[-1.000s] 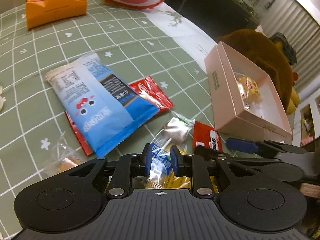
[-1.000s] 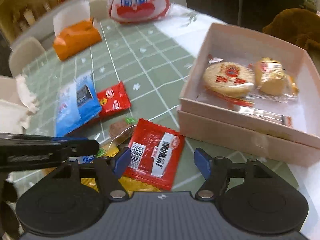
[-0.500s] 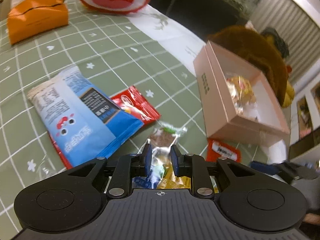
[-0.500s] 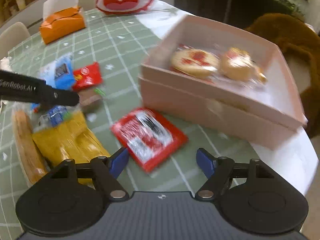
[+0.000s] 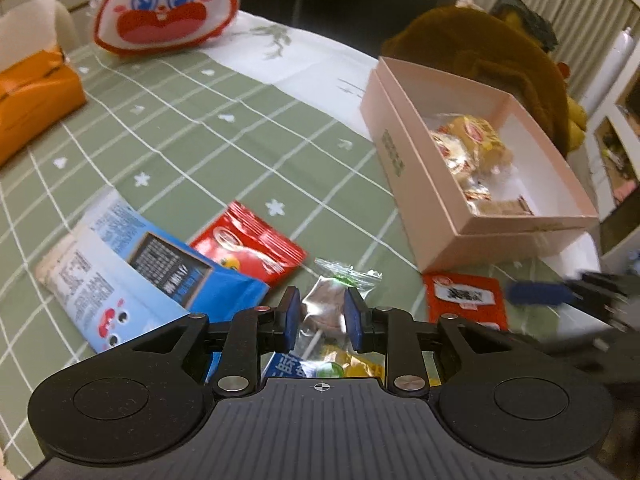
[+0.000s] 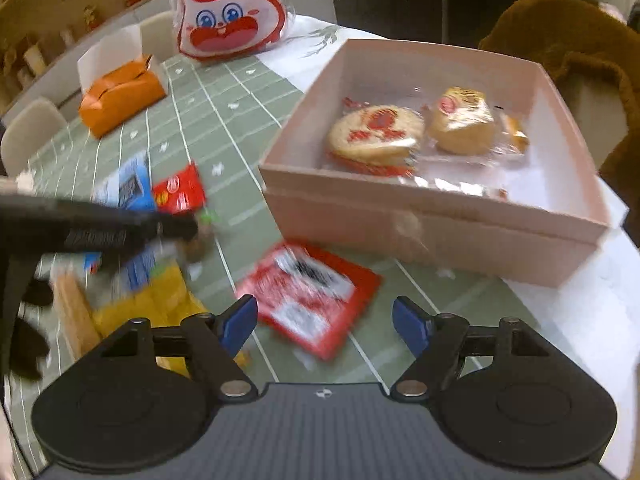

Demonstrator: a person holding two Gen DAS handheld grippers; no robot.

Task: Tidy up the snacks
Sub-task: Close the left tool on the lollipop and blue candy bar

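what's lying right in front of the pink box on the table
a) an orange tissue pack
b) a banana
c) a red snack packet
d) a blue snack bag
c: the red snack packet lies flat on the green cloth just before the near wall of the pink box, ahead of the open right gripper.

Green tablecloth [image 5: 208, 148] with white grid lines and stars; pale pink box [image 6: 440, 236]; red packet [image 6: 308, 300]; blue-and-white bag [image 5: 132, 264]; orange pouch [image 6: 120, 100].

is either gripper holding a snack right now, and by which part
The left gripper is closed on a wrapped lollipop, pinching the candy head rather than the stick. The right gripper is open and holds nothing.
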